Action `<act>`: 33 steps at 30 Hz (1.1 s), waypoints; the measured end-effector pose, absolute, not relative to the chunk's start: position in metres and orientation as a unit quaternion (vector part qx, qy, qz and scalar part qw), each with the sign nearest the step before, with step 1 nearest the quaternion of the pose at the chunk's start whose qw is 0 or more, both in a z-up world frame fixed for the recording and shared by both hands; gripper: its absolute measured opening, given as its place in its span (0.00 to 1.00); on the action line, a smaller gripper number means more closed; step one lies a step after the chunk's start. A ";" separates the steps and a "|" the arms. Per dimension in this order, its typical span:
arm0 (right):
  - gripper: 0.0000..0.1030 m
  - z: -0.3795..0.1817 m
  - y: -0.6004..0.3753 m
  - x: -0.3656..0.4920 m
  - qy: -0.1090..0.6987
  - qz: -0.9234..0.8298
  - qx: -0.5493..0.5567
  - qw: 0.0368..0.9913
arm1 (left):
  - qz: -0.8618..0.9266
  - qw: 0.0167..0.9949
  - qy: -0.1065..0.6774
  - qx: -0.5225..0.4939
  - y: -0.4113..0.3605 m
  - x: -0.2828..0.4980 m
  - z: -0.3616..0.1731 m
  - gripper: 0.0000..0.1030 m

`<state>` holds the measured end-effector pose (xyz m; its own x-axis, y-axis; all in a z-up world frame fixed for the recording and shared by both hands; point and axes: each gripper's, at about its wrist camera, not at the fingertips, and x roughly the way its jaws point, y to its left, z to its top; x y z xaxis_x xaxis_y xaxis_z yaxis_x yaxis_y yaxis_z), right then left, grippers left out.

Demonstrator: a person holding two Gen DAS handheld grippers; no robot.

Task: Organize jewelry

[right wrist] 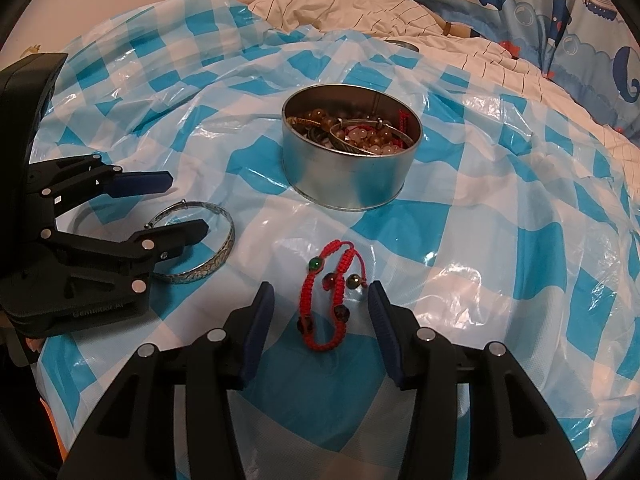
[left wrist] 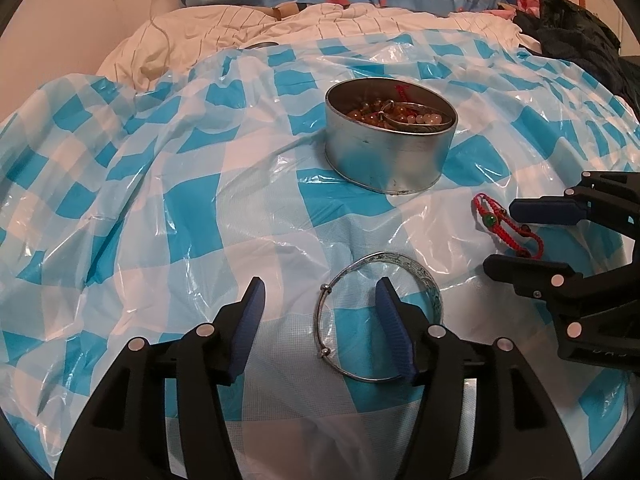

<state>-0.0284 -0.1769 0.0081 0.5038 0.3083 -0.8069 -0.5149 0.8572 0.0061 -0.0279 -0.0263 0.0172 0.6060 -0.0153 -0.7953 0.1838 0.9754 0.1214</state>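
A round metal tin (left wrist: pixel 390 160) (right wrist: pixel 348 176) holds beads and bangles on the blue checked plastic sheet. A silver bangle (left wrist: pixel 430 286) (right wrist: pixel 216 256) lies flat on the sheet. My left gripper (left wrist: pixel 320 300) (right wrist: pixel 182 204) is open, its right finger inside the bangle's ring and its left finger outside. A red cord bracelet (left wrist: pixel 506 220) (right wrist: pixel 332 292) with green and dark beads lies on the sheet. My right gripper (right wrist: pixel 322 300) (left wrist: pixel 502 236) is open, its fingers on either side of the bracelet.
The sheet (left wrist: pixel 160 200) covers a bed. A white striped quilt (left wrist: pixel 240 28) and blue whale-print bedding (right wrist: pixel 560 8) lie behind it. Dark cloth (left wrist: pixel 580 40) is piled at the back right. A wall (left wrist: pixel 80 8) stands at the left.
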 end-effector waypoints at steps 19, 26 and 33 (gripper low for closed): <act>0.12 0.017 -0.181 -0.032 0.424 0.250 -0.095 0.866 | -0.076 0.890 0.439 0.099 -0.030 -0.030 0.015 0.20; 0.12 0.020 -0.184 -0.030 0.420 0.251 -0.090 0.867 | -0.080 0.899 0.424 0.081 -0.026 -0.032 0.020 0.10; 0.12 0.022 -0.186 -0.030 0.417 0.249 -0.084 0.870 | -0.082 0.904 0.414 0.075 -0.024 -0.034 0.025 0.10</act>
